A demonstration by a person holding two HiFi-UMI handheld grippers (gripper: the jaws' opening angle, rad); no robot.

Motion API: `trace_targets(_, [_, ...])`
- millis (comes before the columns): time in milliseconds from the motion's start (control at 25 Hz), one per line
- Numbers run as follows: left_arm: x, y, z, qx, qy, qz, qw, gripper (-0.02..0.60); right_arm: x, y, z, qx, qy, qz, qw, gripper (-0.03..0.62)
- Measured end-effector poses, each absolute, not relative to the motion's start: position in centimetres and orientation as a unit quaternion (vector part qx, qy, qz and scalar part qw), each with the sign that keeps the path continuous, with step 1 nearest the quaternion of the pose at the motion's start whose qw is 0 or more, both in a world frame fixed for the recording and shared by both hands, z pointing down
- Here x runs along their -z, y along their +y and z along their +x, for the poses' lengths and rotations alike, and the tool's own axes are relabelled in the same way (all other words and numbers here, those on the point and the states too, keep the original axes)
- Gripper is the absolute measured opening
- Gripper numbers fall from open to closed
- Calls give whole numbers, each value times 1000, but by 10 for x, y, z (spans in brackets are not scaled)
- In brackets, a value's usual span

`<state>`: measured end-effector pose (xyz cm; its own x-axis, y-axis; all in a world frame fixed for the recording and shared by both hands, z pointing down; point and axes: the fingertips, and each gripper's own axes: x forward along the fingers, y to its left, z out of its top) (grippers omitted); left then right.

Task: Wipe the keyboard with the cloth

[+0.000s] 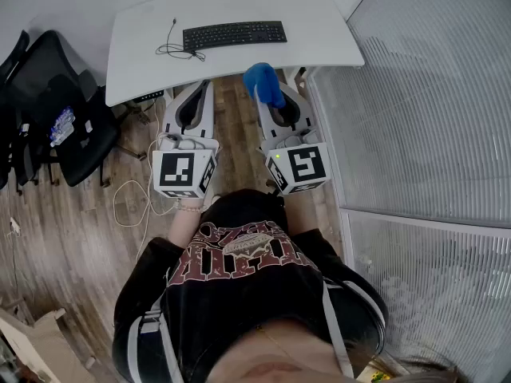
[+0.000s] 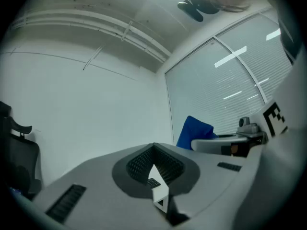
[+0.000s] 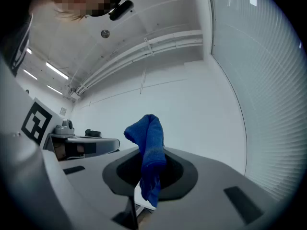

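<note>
Clearly the blue cloth [image 1: 263,84] is soft, light and limp. The right gripper [image 3: 152,152] has its jaws clenched on the cloth's middle, with one fold standing up and a tail drooping. The left gripper [image 2: 153,150] is closed on nothing. The keyboard [image 1: 234,34] lies on the far table [image 1: 319,42], its long axis left to right, well apart from both.

White desk [image 1: 319,38], black office chair [image 1: 60,110] — wood floor [image 1: 72,238]

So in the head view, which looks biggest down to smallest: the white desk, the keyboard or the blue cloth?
Largest: white desk.
Then: black keyboard.
Smallest: blue cloth. It is bunched up and nearer the camera than the keyboard, so their order is less sure.
</note>
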<state>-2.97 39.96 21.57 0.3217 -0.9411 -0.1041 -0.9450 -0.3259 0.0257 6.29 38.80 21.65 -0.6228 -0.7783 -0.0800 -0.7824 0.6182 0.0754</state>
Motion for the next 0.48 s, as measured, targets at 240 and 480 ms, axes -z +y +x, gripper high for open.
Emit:
trace_targets(240, [-219,395,-20,-51,581,-812,16,33,-220,383,71,-45,902,-429,26,64])
trace_targets(480, [-222,388,-3,-50,582,-811,15,32,-226,376,84,-40,904,-425,19,64])
